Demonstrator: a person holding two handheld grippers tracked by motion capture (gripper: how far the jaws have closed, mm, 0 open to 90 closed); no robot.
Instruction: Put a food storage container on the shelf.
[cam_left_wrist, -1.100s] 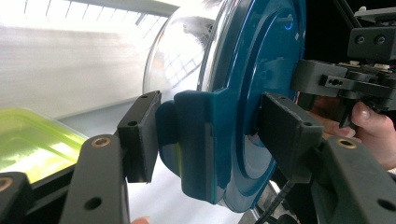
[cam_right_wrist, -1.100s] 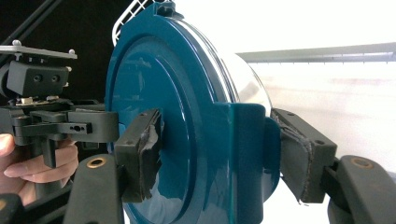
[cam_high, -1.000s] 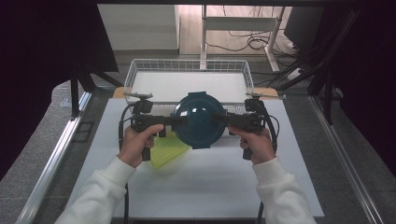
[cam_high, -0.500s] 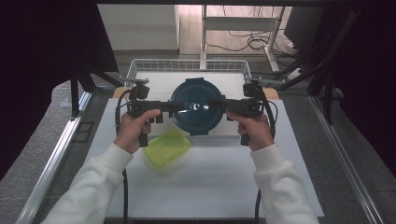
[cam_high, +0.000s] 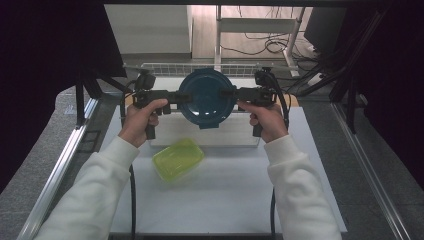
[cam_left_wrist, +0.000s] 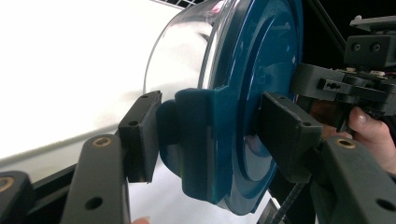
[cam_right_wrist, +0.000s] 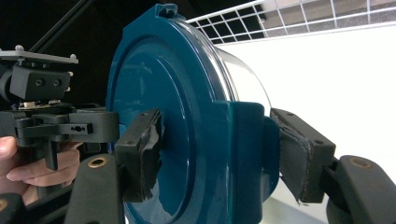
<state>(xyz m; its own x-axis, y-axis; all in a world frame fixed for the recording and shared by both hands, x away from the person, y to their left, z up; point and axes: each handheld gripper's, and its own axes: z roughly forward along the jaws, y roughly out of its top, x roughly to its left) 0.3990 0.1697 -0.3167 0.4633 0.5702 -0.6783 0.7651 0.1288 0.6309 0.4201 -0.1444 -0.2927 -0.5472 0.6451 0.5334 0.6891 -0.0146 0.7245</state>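
A round clear container with a dark teal lid (cam_high: 206, 97) hangs in the air, tipped so the lid faces the camera above. My left gripper (cam_high: 181, 96) grips its left edge and my right gripper (cam_high: 231, 93) its right edge. In the left gripper view the container (cam_left_wrist: 261, 70) has its teal side clip clamped in the left gripper (cam_left_wrist: 212, 135), one pad against the clip and one on the lid face. In the right gripper view the right gripper (cam_right_wrist: 219, 149) clamps the opposite clip of the container (cam_right_wrist: 154, 84) the same way.
A yellow-green lidded box (cam_high: 178, 158) lies on the white table (cam_high: 240, 190) in front of the hands. A white wire basket (cam_high: 165, 67) stands at the back, under and behind the lifted container. Dark frame bars rise at both sides.
Both hands have lifted the teal-lidded container and carried it away from me, from above the yellow-green box to over the wire basket. Both grips are unchanged.
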